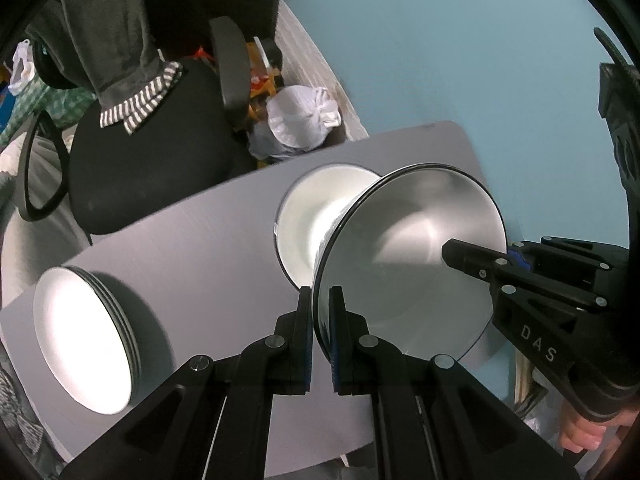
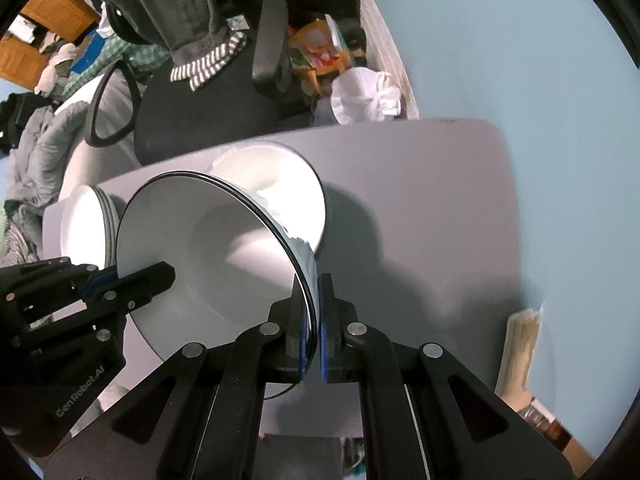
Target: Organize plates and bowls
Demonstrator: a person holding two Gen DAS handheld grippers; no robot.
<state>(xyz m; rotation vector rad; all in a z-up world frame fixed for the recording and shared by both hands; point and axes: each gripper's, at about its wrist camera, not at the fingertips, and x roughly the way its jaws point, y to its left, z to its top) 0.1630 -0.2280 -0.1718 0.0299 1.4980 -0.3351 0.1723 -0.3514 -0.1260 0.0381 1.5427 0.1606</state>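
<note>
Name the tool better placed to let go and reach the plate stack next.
Left, probably. Both tools clamp the rim of the bowl, but the plate stack sits beside the left tool; from the right tool it lies beyond the bowl.

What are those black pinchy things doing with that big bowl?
A person is tidying dishes using two tongs. The left tongs and the right tongs are both shut on the rim of one bowl, on opposite sides, holding it above the grey table. Another white bowl sits on the table behind it, and a stack of plates rests off to the side.
</note>
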